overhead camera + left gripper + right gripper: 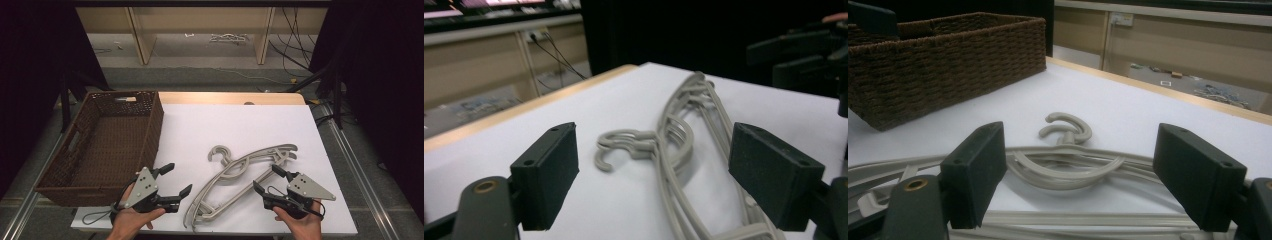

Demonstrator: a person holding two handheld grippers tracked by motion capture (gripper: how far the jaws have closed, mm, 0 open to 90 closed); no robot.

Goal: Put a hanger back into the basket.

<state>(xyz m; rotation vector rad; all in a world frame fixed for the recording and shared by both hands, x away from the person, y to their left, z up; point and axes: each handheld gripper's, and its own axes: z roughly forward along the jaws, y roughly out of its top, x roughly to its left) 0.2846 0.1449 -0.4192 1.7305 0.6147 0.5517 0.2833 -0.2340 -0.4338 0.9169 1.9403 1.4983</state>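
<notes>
Looks like a lab / test rig room, not a home: white-topped table (240,125) ringed by black curtains (380,75), loose cables (295,45) across bare floor, plain wood shelving (200,30) at back, metal rails (360,165) beside table.

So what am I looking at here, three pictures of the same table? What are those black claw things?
Yes, one moment, three cameras. The high view looks down on a white table. A person's hands each hold a two-jaw tool: the left gripper and the right gripper. The other two pictures come from cameras riding on those grippers, looking out between their own black jaws. On the table lie grey plastic hangers, stacked together, and a brown wicker basket at the left. Both grippers are open, holding nothing, one on each side of the hangers.
</notes>
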